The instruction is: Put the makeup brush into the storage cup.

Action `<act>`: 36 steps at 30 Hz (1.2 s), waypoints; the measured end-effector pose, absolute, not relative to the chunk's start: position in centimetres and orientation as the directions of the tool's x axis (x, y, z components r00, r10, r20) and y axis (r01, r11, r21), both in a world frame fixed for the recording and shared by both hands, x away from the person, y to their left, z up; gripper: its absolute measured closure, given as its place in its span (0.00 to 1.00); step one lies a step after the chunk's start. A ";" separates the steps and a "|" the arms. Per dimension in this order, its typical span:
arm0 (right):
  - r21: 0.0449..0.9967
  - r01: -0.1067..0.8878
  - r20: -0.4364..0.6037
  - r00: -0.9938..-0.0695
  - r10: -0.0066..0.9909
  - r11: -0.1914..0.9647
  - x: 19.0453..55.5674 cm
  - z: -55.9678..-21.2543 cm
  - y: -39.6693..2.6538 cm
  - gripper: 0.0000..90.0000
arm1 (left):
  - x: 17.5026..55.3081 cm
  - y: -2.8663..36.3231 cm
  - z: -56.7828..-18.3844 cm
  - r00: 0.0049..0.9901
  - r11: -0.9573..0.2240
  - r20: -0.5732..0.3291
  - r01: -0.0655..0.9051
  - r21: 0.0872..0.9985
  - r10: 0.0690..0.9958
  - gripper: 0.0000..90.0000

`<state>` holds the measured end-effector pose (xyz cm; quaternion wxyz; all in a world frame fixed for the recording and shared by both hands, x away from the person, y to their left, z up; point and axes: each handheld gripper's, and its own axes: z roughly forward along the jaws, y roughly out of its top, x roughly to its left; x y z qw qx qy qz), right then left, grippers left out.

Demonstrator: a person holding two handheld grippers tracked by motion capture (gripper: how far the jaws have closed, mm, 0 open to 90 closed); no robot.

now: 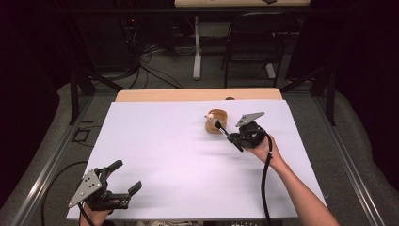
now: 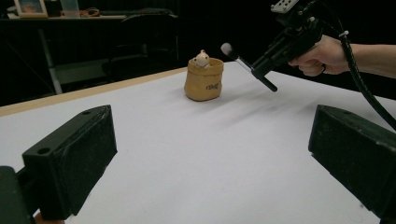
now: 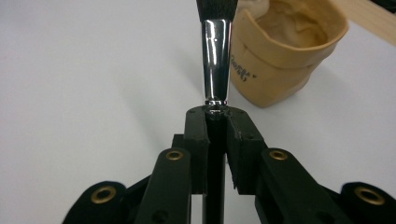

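A tan pouch-shaped cup (image 1: 218, 123) (image 2: 204, 80) (image 3: 285, 60) stands upright on the white table cover (image 1: 179, 155), right of centre toward the far side. A small pale figure (image 1: 210, 114) (image 2: 201, 58) pokes out of its top. My right gripper (image 1: 234, 139) (image 2: 259, 70) (image 3: 217, 116) is shut on a brush (image 1: 225, 131) (image 2: 243, 62) (image 3: 216, 60) with a black handle and silver ferrule. The bristle end points at the cup's rim, just beside it. My left gripper (image 1: 126, 176) (image 2: 210, 135) rests at the near left corner, open with nothing between its jaws.
The table's wooden far edge (image 1: 197, 95) shows beyond the white cover. Behind the table stand a black chair (image 1: 256, 42) and a white table leg (image 1: 197, 47), with cables on the floor. A broad bare stretch of cover lies between the two grippers.
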<state>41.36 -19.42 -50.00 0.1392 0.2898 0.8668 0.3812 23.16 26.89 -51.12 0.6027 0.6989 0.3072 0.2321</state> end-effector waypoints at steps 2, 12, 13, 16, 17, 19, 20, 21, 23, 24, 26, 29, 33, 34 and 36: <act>0.753 0.393 -0.019 -0.789 0.615 0.527 41.2 -49.9 -19.5 0.88 | 23.2 26.9 -51.1 0.704 -0.085 -0.046 0.150 0.985 0.709 0.01; 0.801 0.375 -0.020 -0.762 0.647 0.467 40.8 -49.4 -19.7 0.88 | 23.2 26.9 -51.1 0.704 -0.086 -0.045 0.149 0.985 0.709 0.01; 0.812 0.369 -0.019 -0.757 0.653 0.452 40.7 -49.3 -19.7 0.88 | 23.2 26.9 -51.1 0.704 -0.084 -0.046 0.149 0.985 0.708 0.01; 0.827 0.354 -0.030 -0.748 0.663 0.437 40.5 -49.2 -19.7 0.88 | 23.2 26.9 -51.1 0.704 -0.085 -0.046 0.150 0.985 0.709 0.01; 0.827 0.354 -0.030 -0.748 0.663 0.437 40.5 -49.2 -19.7 0.88 | 23.2 26.9 -51.1 0.704 -0.085 -0.046 0.150 0.985 0.709 0.01; 0.842 0.338 -0.037 -0.743 0.669 0.422 40.4 -48.9 -19.6 0.88 | 23.2 26.9 -51.1 0.705 -0.086 -0.045 0.149 0.985 0.708 0.01; 0.843 0.337 -0.036 -0.741 0.670 0.418 40.3 -48.9 -19.6 0.88 | 23.2 26.9 -51.1 0.705 -0.085 -0.045 0.149 0.985 0.708 0.01; 0.849 0.330 -0.041 -0.737 0.674 0.413 40.3 -48.8 -19.5 0.88 | 23.2 26.9 -51.1 0.704 -0.085 -0.045 0.149 0.985 0.708 0.01; 0.855 0.326 -0.040 -0.735 0.677 0.404 40.3 -48.8 -19.4 0.88 | 23.2 26.9 -51.1 0.705 -0.088 -0.044 0.149 0.985 0.708 0.01; 0.858 0.319 -0.048 -0.731 0.681 0.402 40.3 -48.7 -19.4 0.88 | 23.2 26.9 -51.1 0.705 -0.087 -0.044 0.149 0.985 0.708 0.01; 0.861 0.319 -0.044 -0.730 0.682 0.397 40.3 -48.7 -19.4 0.88 | 23.2 26.9 -51.1 0.705 -0.089 -0.044 0.150 0.985 0.708 0.01; 0.874 0.303 -0.053 -0.719 0.693 0.381 40.3 -48.5 -19.2 0.88 | 23.2 26.9 -51.1 0.706 -0.089 -0.043 0.149 0.985 0.707 0.01; 0.885 0.289 -0.057 -0.712 0.700 0.366 40.2 -48.4 -19.1 0.88 | 23.2 26.9 -51.1 0.706 -0.089 -0.044 0.149 0.985 0.707 0.01; 0.895 0.279 -0.054 -0.707 0.706 0.348 40.2 -48.3 -19.0 0.88 | 23.2 26.9 -51.1 0.705 -0.089 -0.043 0.150 0.985 0.708 0.01; 0.900 0.268 -0.062 -0.703 0.709 0.344 40.1 -48.2 -18.8 0.88 | 23.2 26.9 -51.1 0.705 -0.089 -0.044 0.150 0.985 0.708 0.01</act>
